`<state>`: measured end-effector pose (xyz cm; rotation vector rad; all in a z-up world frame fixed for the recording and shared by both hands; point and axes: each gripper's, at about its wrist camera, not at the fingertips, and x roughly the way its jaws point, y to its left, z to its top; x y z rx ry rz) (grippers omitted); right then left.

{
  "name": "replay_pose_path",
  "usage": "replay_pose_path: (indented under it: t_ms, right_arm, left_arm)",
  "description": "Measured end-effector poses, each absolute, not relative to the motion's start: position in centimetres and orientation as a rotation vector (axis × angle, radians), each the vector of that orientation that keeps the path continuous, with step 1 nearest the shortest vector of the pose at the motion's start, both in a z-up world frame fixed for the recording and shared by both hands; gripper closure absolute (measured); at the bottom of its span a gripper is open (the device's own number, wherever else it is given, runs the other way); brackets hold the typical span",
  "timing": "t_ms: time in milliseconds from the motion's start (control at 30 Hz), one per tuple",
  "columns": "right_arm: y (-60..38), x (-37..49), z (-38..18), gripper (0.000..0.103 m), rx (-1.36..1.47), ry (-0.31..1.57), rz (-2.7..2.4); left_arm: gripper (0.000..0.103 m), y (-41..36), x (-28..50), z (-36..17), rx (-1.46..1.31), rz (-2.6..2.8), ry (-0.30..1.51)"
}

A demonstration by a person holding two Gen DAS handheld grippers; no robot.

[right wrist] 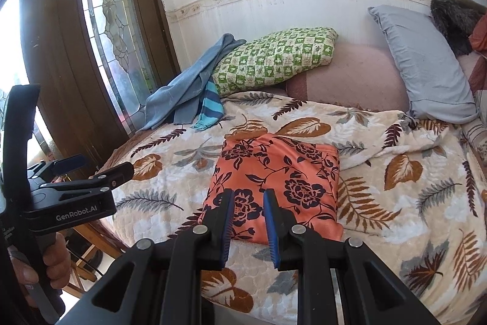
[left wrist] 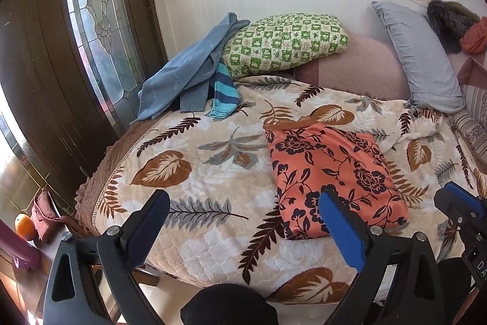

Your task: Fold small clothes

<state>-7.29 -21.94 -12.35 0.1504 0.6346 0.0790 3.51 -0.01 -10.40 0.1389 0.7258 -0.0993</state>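
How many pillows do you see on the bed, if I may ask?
2: a green checked pillow by the far wall beside the blue clothes, and a grey pillow leaning at the right; others may be hidden.

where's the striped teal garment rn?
Both views: striped teal garment lies at the bed's far left, under the blue-grey garment, beside the green checked pillow.

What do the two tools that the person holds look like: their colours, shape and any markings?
Both are black plastic frames with silver rivets at the joints. The left tool and the right tool each have two flat fingers with blue ribbed pads. In the right wrist view, the left tool's side reads "GenRobot.AI" in white. No cables or sleeves show.
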Motion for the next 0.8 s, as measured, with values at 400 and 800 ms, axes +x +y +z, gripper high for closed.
replay_pose_path:
  t_ms: [400, 800]
  right_arm:
    - [-20.4, -8.8, -10.3, 0.081, 0.13, 0.587, 0.103]
    - [-18.7, -10.3, -9.4, 0.081, 0.115, 0.554, 0.145]
  left_arm:
    - [0.005, 1.9, 1.5, -8.2, 0.108, -0.071, 0.666]
    - [0.005, 3.2, -0.3, -7.1, 0.083, -0.067, 0.634]
